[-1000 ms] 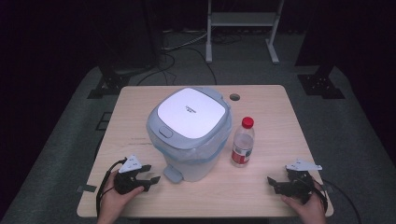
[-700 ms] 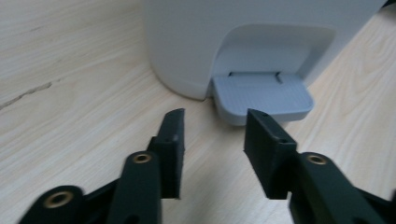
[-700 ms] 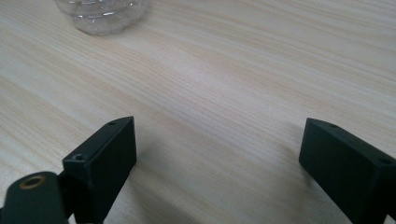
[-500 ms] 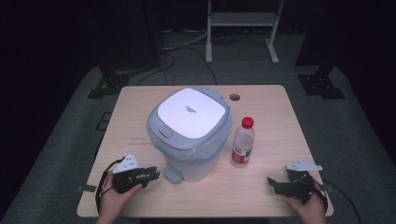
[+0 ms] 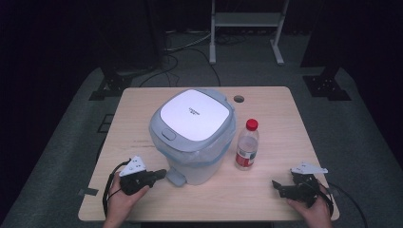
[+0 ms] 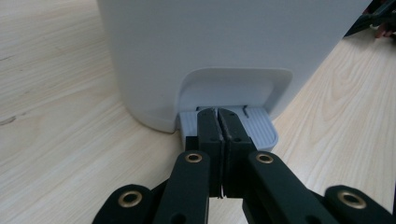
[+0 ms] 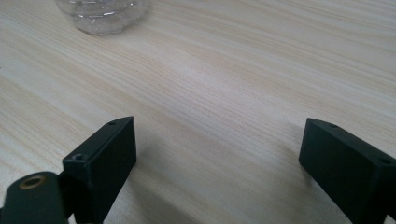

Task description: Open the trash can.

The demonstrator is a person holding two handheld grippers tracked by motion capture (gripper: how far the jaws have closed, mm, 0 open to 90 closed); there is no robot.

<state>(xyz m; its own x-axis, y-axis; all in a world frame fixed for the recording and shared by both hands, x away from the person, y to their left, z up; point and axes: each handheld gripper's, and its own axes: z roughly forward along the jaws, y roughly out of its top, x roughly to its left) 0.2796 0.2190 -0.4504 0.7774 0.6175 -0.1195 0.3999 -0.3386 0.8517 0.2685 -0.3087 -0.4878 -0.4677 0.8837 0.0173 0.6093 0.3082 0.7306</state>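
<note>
I have the left gripper (image 6: 218, 122) set low and level, its jaws brought together with nothing between them. They have just been closing, and the reason is plain: two tips joined make one blunt tool for pressing. Directly under those tips lies the pedal (image 6: 258, 125) of the bin (image 5: 192, 135), a ribbed grey tab at the foot of the body. The tips rest over the pedal's near half; I cannot tell whether they press yet. The lid (image 5: 192, 113) sits down flat, so I judge the pedal not yet depressed.

The bin stands just ahead of the left gripper (image 5: 160, 174), pedal facing me, which lets me reach the pedal without crossing the table (image 5: 142, 102).

My right gripper (image 7: 217, 154) hovers close above bare wood with its jaws wide apart, holding nothing. The bottle (image 5: 247, 145) stands ahead of it and to its left, upright, just beside the bin, cap on. I judge the jaws are kept open so they can take the bottle once the lid rises.

Caution: a push that runs forward rather than down may slide the bin toward the bottle.
</note>
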